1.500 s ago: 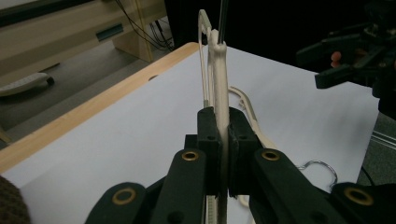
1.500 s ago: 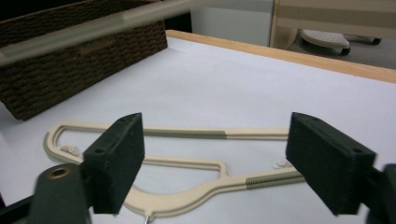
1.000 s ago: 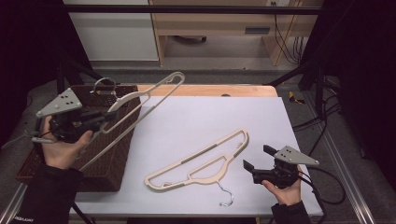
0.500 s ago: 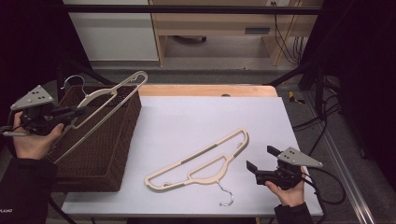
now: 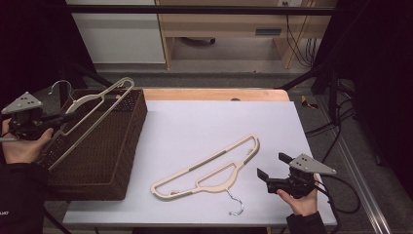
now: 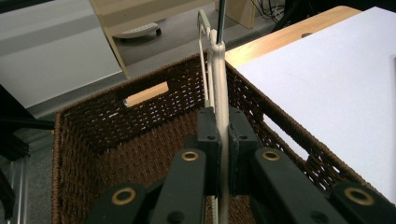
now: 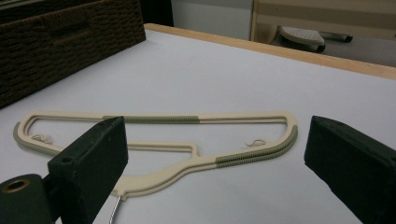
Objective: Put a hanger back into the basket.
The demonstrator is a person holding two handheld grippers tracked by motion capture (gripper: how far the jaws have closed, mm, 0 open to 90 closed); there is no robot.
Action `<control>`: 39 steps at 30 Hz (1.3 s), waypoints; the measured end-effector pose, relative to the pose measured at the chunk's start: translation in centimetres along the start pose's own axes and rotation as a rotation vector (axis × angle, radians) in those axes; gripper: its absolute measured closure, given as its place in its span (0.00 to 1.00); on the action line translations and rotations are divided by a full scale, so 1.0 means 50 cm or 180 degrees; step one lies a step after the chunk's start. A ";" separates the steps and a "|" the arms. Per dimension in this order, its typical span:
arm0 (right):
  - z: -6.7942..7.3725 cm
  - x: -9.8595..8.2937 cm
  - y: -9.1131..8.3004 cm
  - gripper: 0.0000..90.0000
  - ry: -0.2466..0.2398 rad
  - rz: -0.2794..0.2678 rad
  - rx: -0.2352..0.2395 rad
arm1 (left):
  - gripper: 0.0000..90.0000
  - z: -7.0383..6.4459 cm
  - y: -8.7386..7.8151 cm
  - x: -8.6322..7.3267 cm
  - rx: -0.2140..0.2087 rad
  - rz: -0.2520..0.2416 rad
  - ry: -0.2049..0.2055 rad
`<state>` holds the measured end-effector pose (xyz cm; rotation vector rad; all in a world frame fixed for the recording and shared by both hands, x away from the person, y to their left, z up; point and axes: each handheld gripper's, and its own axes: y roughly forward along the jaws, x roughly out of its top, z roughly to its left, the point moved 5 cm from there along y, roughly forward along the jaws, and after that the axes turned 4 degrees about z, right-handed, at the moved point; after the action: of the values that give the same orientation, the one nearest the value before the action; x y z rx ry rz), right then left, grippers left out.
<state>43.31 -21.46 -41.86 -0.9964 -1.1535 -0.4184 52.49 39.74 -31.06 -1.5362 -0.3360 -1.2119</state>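
- Two cream hangers show in the high view: one hanger [image 5: 87,114] is held up over the wicker basket [image 5: 124,146] at the table's left end, and the second hanger [image 5: 209,168] lies flat on the white table [image 5: 204,122] just right of the basket.
- In that same view the left gripper [image 5: 58,118] sits at the far left edge, its jaws pinching the raised hanger near its neck; the hanger slants, with its metal hook up past the basket's far corner and its lower end down inside the basket.
- The right gripper [image 5: 268,168] hovers near the table's front right corner, just beside the lying hanger's wide end, jaws spread and apart from it.
- The left gripper view looks along the jaws, pressed together on the thin edge of the held hanger [image 6: 219,93], with the basket's woven floor and far wall [image 6: 140,107] below and beyond.
- The right gripper view shows both jaws wide apart, low over the table, with the lying hanger [image 7: 187,140] between and beyond them, its wire hook toward the camera and the basket [image 7: 70,42] at the upper left.
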 end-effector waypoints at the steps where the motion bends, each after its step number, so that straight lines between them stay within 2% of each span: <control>1: 0.000 0.000 0.000 0.07 0.0001 -0.0001 0.0003 | 0.95 -0.001 0.006 -0.001 0.0027 0.0038 0.0020; 4: 0.000 0.000 0.000 0.07 -0.0001 -0.0001 0.0005 | 0.95 0.002 0.020 -0.011 0.0031 0.0162 0.0077; 7: 0.001 0.000 0.000 0.07 0.0010 -0.0001 0.0012 | 0.95 0.004 0.029 -0.024 -0.0036 0.0113 0.0005; 12: 0.001 -0.002 0.003 0.07 0.0004 0.0018 -0.0001 | 0.95 -0.002 0.043 -0.057 -0.0083 0.0211 -0.0023; 21: 0.003 -0.004 0.007 0.07 -0.0002 0.0041 0.0008 | 0.95 -0.007 0.049 -0.100 -0.0063 0.0338 -0.0031; 25: 0.004 -0.005 0.009 0.07 -0.0007 0.0046 0.0002 | 0.95 -0.010 0.053 -0.114 -0.0034 0.0470 0.0040; 29: 0.004 -0.005 0.010 0.07 0.0000 0.0043 0.0001 | 0.95 -0.032 0.079 -0.126 -0.0091 0.0567 0.0087; 34: 0.004 -0.005 0.010 0.07 -0.0006 0.0042 0.0003 | 0.95 -0.060 0.120 -0.142 -0.0050 0.0691 0.0124; 38: 0.004 -0.004 0.008 0.07 0.0000 0.0034 0.0009 | 0.93 -0.066 0.128 -0.147 -0.0053 0.0786 0.0116; 39: 0.004 -0.004 0.008 0.07 -0.0003 0.0033 0.0007 | 0.92 -0.070 0.130 -0.148 -0.0099 0.0812 0.0083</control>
<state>43.41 -21.12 -42.20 -1.0003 -1.1488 -0.4083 52.32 37.16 -41.19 -1.5367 -0.0999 -1.0393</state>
